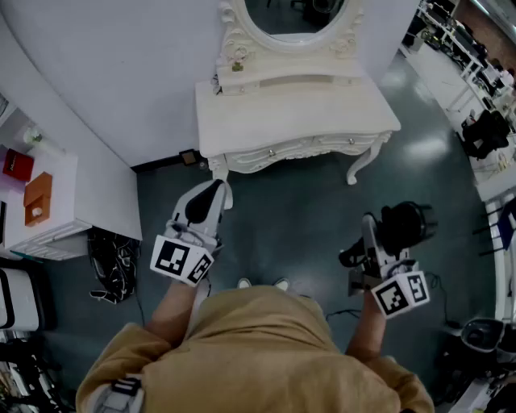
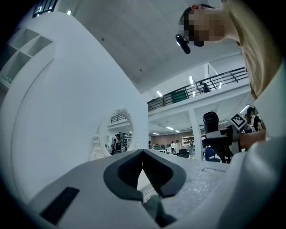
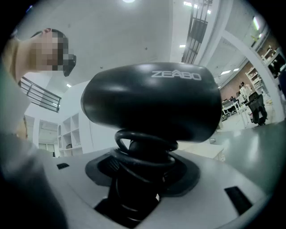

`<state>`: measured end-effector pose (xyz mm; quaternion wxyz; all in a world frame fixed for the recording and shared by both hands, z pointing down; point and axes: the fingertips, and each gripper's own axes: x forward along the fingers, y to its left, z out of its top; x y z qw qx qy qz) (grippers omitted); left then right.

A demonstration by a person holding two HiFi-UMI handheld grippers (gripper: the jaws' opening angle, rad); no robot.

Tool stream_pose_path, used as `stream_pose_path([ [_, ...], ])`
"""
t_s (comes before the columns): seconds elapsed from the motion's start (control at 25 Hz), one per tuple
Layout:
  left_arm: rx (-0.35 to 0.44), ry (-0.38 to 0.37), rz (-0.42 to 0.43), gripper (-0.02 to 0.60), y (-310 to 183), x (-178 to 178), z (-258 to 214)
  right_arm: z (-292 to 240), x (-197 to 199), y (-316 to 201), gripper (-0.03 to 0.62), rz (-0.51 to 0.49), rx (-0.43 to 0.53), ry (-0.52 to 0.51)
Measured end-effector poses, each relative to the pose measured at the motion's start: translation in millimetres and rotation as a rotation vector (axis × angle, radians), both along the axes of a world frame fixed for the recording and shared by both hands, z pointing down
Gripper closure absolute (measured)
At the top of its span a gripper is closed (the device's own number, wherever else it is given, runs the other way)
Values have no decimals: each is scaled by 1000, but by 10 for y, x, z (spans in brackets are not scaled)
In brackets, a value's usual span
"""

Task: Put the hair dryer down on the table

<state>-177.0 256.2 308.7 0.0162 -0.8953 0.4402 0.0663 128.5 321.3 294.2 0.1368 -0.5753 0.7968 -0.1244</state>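
Note:
A black hair dryer (image 1: 407, 226) stands upright in my right gripper (image 1: 372, 246), low at the right, over the dark floor. In the right gripper view its barrel (image 3: 152, 100) fills the middle. The cord is coiled round the handle, and my right gripper (image 3: 143, 167) is shut on that handle. My left gripper (image 1: 211, 195) hangs just before the white dressing table (image 1: 266, 117), near its left front corner. Its jaws (image 2: 143, 156) meet at the tips with nothing between them. The left gripper view also shows the hair dryer (image 2: 210, 120) off to the right.
An oval mirror (image 1: 294, 14) stands at the back of the dressing table. A white shelf unit (image 1: 76, 206) with an orange box (image 1: 36, 198) is at the left, with tangled cables (image 1: 113, 266) on the floor beside it. Desks and a black chair (image 1: 488, 129) line the right side.

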Motion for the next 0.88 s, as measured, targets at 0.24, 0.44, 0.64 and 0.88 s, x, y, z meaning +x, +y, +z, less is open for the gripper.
stream_pose_path([
  [0.24, -2, -3, -11, 578, 32, 59, 8, 38, 84, 4, 341, -3, -4, -7],
  [0.44, -8, -12, -23, 578, 35, 122, 23, 47, 144, -36, 340, -13, -6, -14],
  [0.64, -23, -23, -43, 578, 42, 209, 64, 77, 266, -59, 341, -38, 0, -46],
  [0.88, -27, -55, -58, 578, 41, 349, 128, 150, 414, -114, 341, -54, 23, -25],
])
